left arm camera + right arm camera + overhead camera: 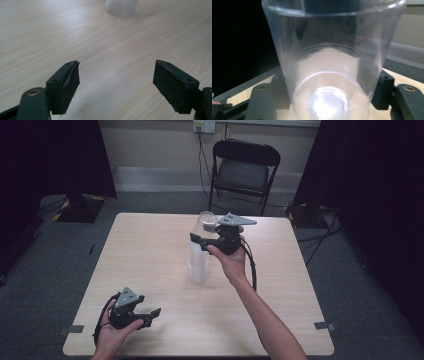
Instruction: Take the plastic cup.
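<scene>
Centre of the high view: the right gripper (201, 241) pinches a clear plastic cup (207, 223) by its sides, apparently the top one of the cup stack (198, 265) standing on the table (150, 245), gripped to lift it free. At lower left, the left gripper (150, 314) rests idle, jaws spread and empty.

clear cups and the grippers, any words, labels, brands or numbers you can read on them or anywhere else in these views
None can be read.
The clear cup held by the right gripper is unprinted, like the stack of cups under it.
The left gripper and the table bear no lettering.
The wall socket is too small to tell.
</scene>
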`<state>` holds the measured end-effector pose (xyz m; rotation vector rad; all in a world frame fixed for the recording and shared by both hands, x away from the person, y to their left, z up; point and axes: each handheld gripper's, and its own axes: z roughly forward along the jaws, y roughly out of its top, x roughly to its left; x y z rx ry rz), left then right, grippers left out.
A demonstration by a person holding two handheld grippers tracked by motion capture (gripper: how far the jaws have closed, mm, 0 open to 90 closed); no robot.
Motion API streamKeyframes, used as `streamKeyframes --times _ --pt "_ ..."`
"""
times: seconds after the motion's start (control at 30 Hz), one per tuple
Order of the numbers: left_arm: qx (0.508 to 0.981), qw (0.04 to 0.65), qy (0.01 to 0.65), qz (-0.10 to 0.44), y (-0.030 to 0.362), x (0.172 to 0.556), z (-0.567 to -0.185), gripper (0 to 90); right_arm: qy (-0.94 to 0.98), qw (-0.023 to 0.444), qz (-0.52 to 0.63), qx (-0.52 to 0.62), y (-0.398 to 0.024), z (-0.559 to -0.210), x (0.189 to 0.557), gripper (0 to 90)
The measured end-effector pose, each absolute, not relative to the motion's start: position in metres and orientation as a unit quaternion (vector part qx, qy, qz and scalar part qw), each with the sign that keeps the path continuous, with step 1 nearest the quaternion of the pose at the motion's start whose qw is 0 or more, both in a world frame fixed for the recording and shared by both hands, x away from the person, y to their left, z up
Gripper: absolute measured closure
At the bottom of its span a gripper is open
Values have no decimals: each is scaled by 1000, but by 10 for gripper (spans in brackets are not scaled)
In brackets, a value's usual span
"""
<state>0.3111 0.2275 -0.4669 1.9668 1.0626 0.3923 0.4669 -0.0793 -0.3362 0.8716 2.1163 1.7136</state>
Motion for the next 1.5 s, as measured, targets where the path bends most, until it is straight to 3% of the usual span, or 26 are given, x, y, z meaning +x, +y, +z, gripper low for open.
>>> streamKeyframes --times 0.83,1.37,1.5 --pt "761 479 415 138 219 311 -465 187 723 148 580 344 -125 -336 441 338" --pt "762 498 394 128 203 309 -457 203 725 105 579 358 -141 -364 418 343" --pt "761 488 405 135 199 312 -456 250 727 86 577 361 -140 -375 413 344"
